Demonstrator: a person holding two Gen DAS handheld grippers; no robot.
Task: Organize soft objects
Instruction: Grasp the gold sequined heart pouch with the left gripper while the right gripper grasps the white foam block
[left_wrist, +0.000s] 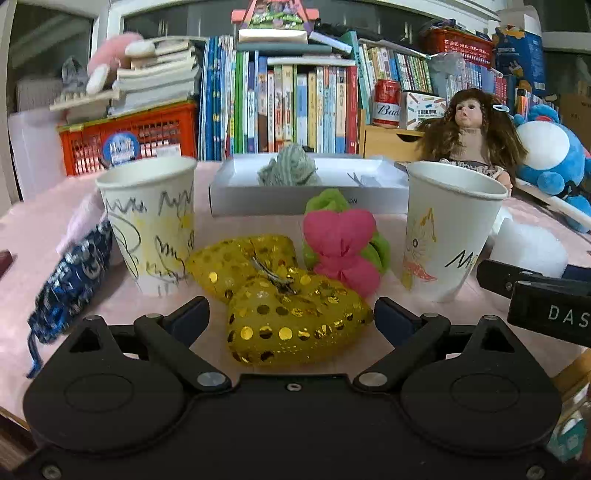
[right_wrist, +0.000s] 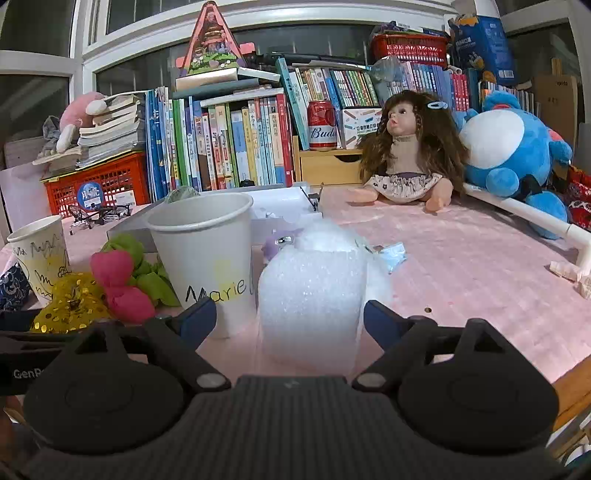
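Landmark for these notes: the white paper cup lettered "Marie" (right_wrist: 207, 266), standing on the pink tablecloth (right_wrist: 461, 266).

Left gripper (left_wrist: 291, 314): fingers spread wide, holding nothing. The yellow mesh pouch with gold sequins (left_wrist: 291, 321) lies between the fingertips, apparently not touched by either; a second lobe of the same yellow stuff lies just behind it. This sits on the far side of the Marie cup from the right gripper. The pink and green crepe-fabric bundle (left_wrist: 341, 243) is nearer the cup, almost against its wall.

Right gripper (right_wrist: 290, 317): also wide, empty. The white foam-wrap roll (right_wrist: 310, 295) stands just beside the Marie cup, between the blue pads, seemingly with a gap on each side (hard to be sure at the left pad).

Handling, as I judge it: the sequin pouch looks light and limp, will collapse under the pinch, and the sequins may slide. Take it across the fat middle, not by the twisted tie on top. The foam roll looks featherweight and springy; squeeze at mid-height so it does not tip or pop out.

Further from the cup: a second scribbled paper cup (left_wrist: 151, 221) beyond the yellow pouch, and a shallow white box (left_wrist: 306, 195) behind.
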